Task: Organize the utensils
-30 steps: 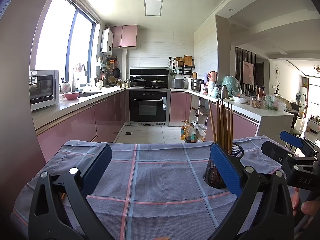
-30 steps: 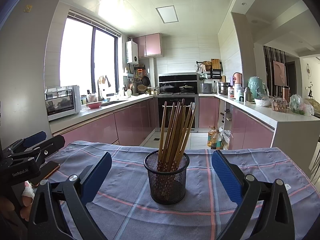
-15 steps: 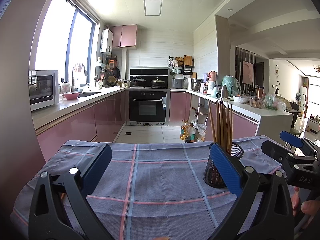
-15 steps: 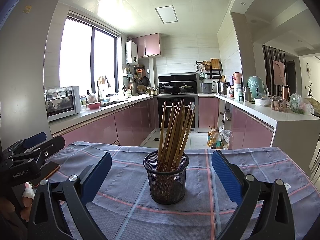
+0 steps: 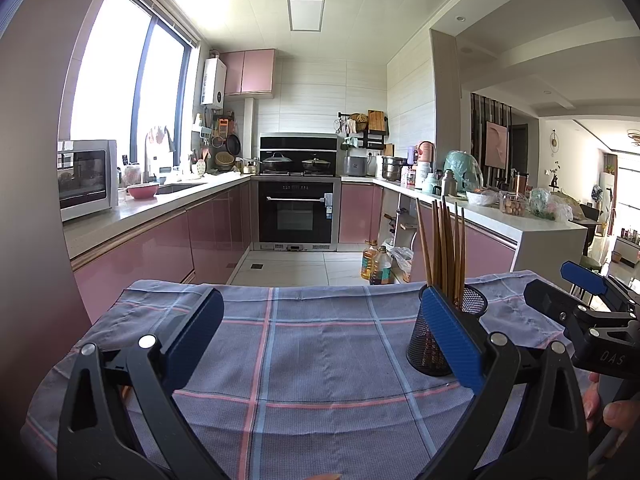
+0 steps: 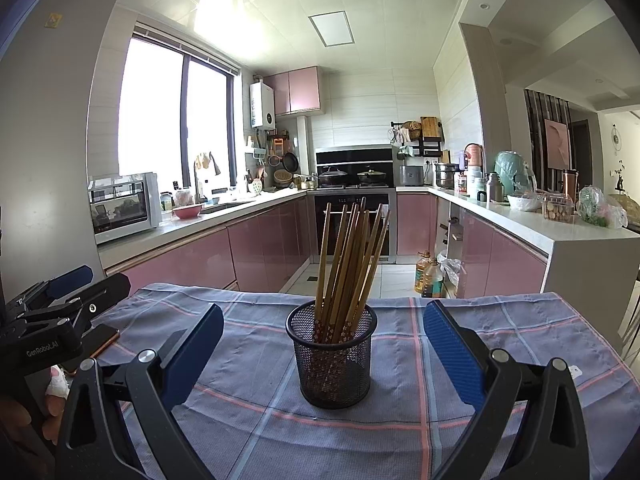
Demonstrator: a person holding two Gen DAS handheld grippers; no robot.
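Mesh cup (image 6: 331, 354), tabletop (image 6: 500, 344) centre, 12 o'clock of right tongs (image 6: 323, 352): chopsticks (image 6: 347, 264) upright, contained. Both tongs spread, empty; left tongs (image 5: 320, 340).

A U-shaped kitchen with glossy pink cabinets (image 6: 188, 264) and pale countertops (image 6: 520, 220) runs toward a black built-in oven (image 5: 296, 216). A tall window (image 6: 176, 116) at the left floods the white tiled walls with daylight. A ceiling panel light (image 5: 306, 14) glows above the light tiled floor (image 5: 288, 266).
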